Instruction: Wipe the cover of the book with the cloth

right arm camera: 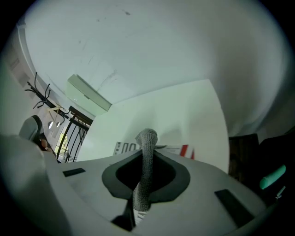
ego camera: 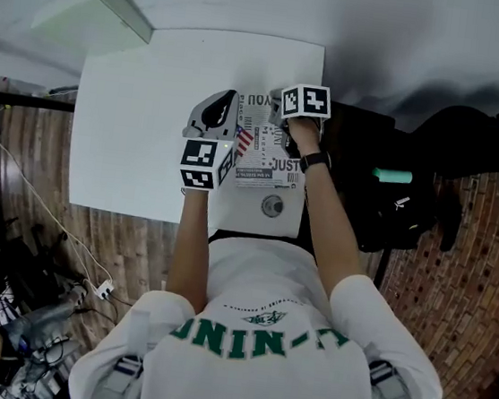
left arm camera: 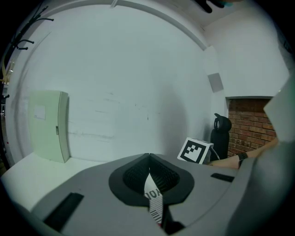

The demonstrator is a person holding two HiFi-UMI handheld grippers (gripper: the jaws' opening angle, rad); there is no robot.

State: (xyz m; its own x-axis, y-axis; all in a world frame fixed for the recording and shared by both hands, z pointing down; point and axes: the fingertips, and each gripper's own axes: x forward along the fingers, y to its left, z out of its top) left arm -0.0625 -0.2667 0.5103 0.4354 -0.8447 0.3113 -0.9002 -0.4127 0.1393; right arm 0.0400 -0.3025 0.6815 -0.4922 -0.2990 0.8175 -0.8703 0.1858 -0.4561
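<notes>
A book [ego camera: 268,158] with a black-and-white printed cover lies at the right side of the white table [ego camera: 133,117]. My left gripper [ego camera: 229,103] is at the book's left edge. In the left gripper view the left gripper [left arm camera: 148,169] is shut on a printed strip of the book [left arm camera: 154,199]. My right gripper [ego camera: 277,105] hovers over the book's far part. The right gripper view shows the right gripper [right arm camera: 147,150] shut on a grey knitted cloth [right arm camera: 145,170] that sticks up between the jaws. Part of the book [right arm camera: 125,148] shows just beyond it.
A pale box-shaped unit [ego camera: 96,13] stands at the table's far left corner. A small round object [ego camera: 272,206] lies near the front edge beside the book. Dark bags and a chair [ego camera: 443,164] crowd the brick floor at the right. A black bottle [left arm camera: 221,134] stands by the brick wall.
</notes>
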